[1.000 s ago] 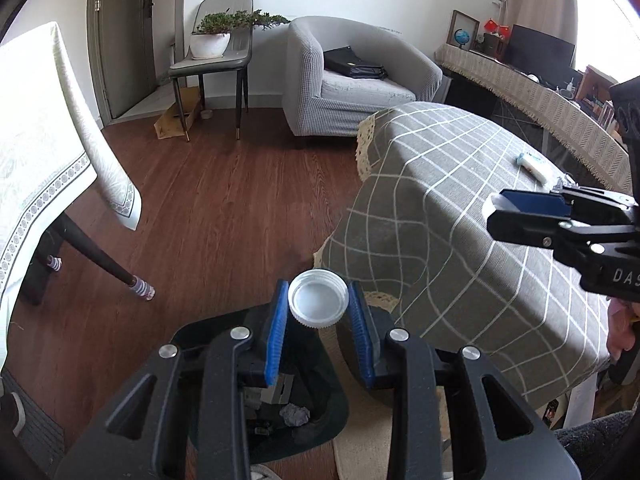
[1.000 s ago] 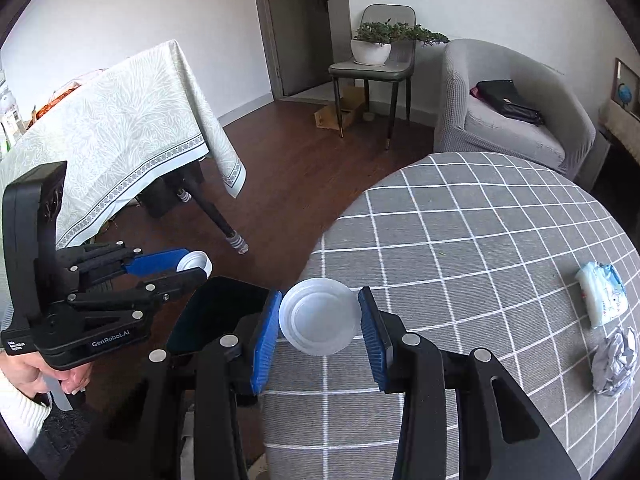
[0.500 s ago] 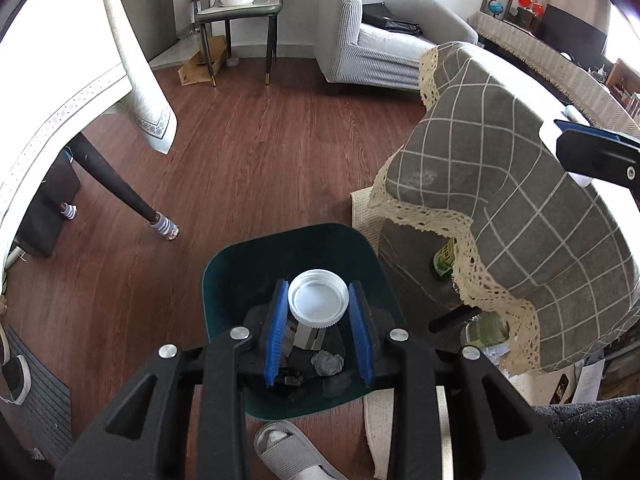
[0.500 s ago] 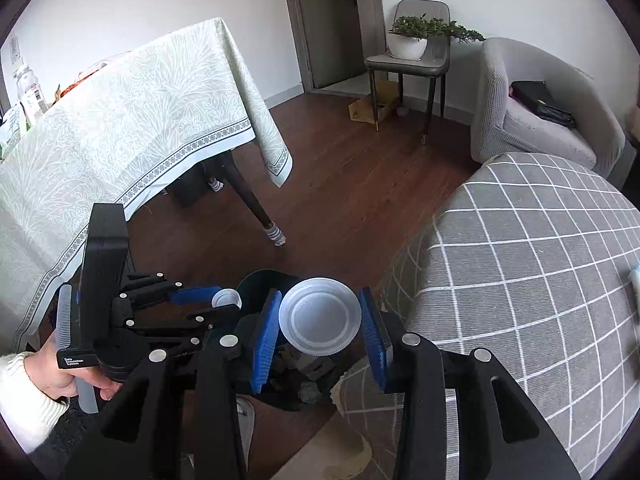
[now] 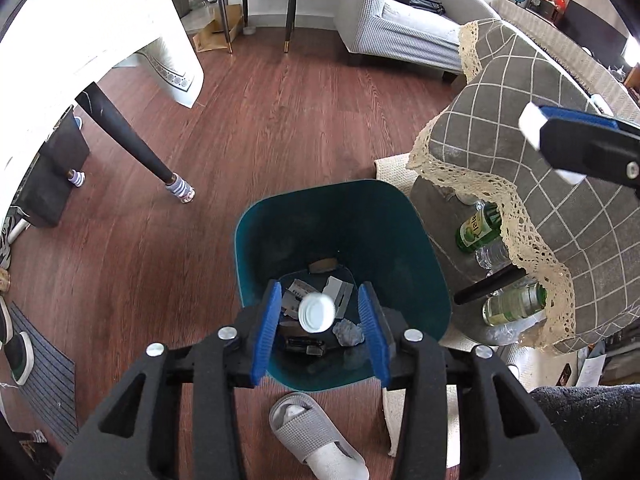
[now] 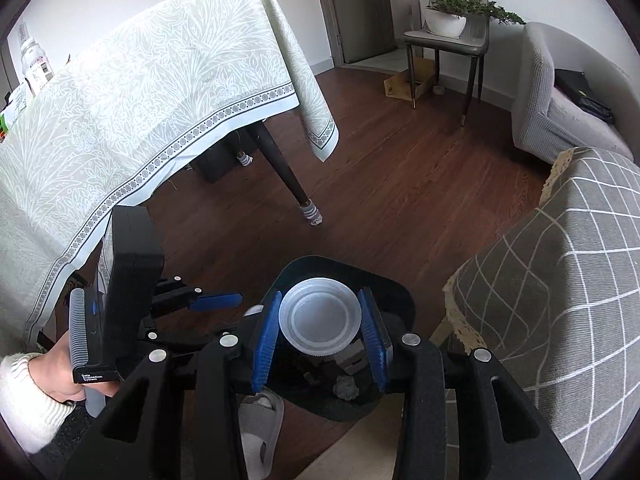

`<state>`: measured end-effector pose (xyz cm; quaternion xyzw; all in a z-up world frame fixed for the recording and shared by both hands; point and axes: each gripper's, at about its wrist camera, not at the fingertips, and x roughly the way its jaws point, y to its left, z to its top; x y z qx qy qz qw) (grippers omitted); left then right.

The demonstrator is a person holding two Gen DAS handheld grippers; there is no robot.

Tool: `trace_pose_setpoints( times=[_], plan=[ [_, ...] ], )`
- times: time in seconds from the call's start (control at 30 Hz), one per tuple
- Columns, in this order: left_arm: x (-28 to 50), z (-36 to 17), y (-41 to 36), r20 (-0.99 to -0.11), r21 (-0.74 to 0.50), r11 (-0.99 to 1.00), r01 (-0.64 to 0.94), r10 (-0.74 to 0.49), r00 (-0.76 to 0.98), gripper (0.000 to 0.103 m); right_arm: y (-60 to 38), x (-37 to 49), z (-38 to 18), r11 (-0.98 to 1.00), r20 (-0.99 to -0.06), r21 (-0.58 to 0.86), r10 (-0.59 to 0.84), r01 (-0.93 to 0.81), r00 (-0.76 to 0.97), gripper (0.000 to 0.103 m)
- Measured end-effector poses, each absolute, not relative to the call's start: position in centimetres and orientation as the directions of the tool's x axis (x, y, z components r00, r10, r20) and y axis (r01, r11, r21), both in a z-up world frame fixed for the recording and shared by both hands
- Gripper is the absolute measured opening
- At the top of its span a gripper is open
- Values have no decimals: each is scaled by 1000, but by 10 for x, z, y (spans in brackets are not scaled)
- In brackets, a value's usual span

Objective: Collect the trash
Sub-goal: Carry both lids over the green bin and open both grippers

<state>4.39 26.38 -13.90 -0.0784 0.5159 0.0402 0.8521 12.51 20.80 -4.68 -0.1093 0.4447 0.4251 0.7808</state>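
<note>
Small white cap [image 5: 317, 313] – loose between opening left gripper [image 5: 320, 322] jaws, seemingly falling | bin [image 5: 280, 216] straight below | right gripper [image 6: 320, 326] clamps wide lid [image 6: 319, 319] over bin

Motion is blurring the small white cap [image 5: 316, 312] between the left gripper's [image 5: 320, 328] opening jaws, the right gripper's [image 6: 320, 330] held lid [image 6: 320, 318] is hiding much of the bin's [image 6: 394, 286] contents behind it, and the frame's lower edge is cropping the grey slipper [image 5: 316, 436] below the left tongs.
</note>
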Motion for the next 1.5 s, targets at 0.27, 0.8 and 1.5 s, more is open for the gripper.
trace_pose_setpoints(
  times=[0.27,0.8,1.5],
  plan=[
    [31,-119,281,-839,-136,975,-177,-18,543,59,228,131,-68,618,-816,201,535,-760,219,40],
    [22,-70,305,-745,-201,948,-245,15,667,68,249,122,-131,615,-898,164,416,-771,140,40],
    [21,-16,287,-617,-263,943,-204,-1,787,40,233,116,-156,616,-939,103,318,-781,127,54]
  ],
)
